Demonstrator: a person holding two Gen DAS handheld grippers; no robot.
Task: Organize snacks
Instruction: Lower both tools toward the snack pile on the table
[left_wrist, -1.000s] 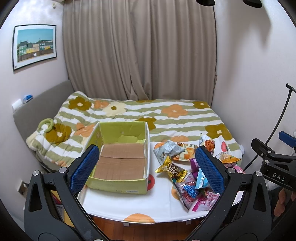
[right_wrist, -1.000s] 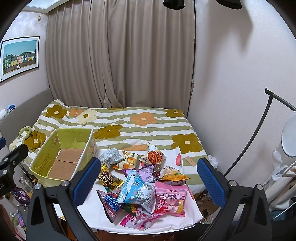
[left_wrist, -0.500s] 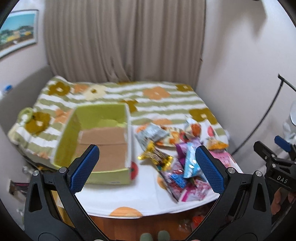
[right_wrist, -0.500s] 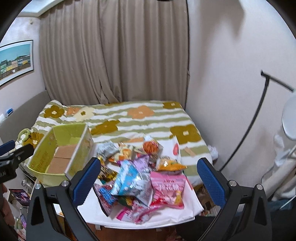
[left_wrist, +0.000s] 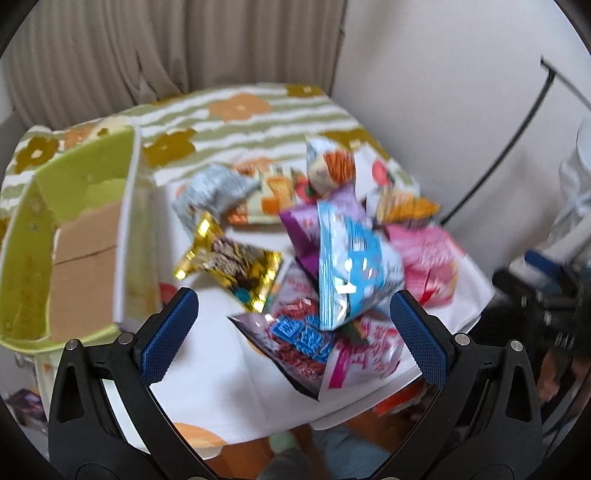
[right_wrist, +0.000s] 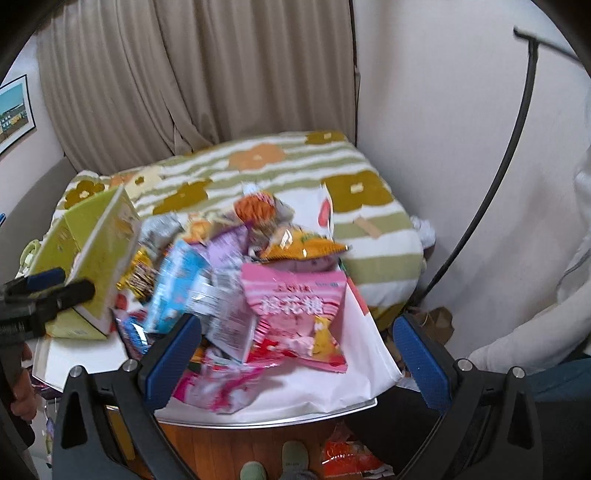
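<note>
A pile of snack bags lies on a white table (left_wrist: 221, 384): a light blue bag (left_wrist: 354, 266), a gold bag (left_wrist: 229, 258), a pink bag (right_wrist: 295, 310), an orange bag (right_wrist: 306, 249). A green cardboard box (left_wrist: 77, 229) stands open and empty at the table's left, also in the right wrist view (right_wrist: 96, 258). My left gripper (left_wrist: 291, 339) is open and empty, just in front of the pile. My right gripper (right_wrist: 295, 354) is open and empty, near the pink bag. The left gripper also shows at the left of the right wrist view (right_wrist: 44, 291).
A bed with a flowered, striped cover (right_wrist: 280, 173) lies behind the table, with curtains (right_wrist: 207, 74) beyond. A black stand pole (right_wrist: 498, 177) leans by the right wall. A snack bag (right_wrist: 347, 454) and my feet (right_wrist: 273, 465) are on the wooden floor under the table.
Both grippers have moved forward and down toward the snack pile, which looms much larger. The left gripper has swung right, away from the box. Both stay open.
</note>
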